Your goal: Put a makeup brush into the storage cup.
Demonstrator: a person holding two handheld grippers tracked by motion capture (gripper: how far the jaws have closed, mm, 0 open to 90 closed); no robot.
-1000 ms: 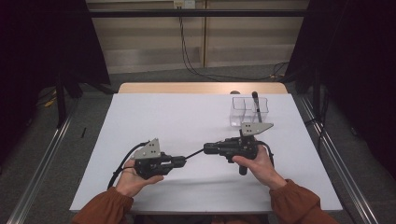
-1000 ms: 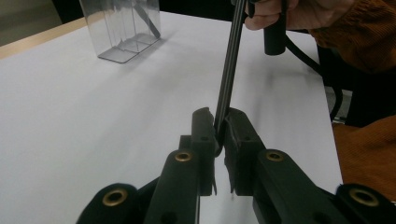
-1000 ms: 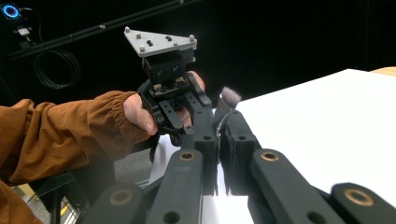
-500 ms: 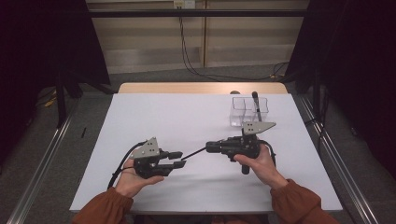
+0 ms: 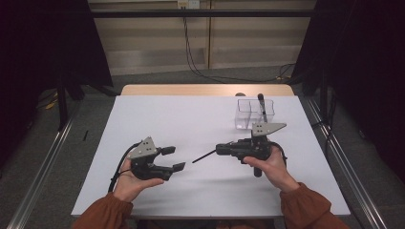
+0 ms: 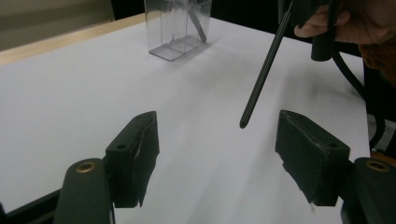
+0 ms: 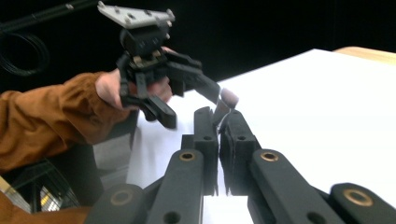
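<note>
Pen clamped in right gripper

Thin black stick, prob a pen or stylus, is sitting clamped at one end in the right gripper, lower centre-right of high view. It's pointing left & slightly down toward the left gripper, tip free, hanging just above the white table. In left gripper view it's slanting down from upper right, tip mid-frame.

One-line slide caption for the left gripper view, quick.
Left gripper jaws just opened beneath the black pen held by the right gripper, clear container beyond.
</note>
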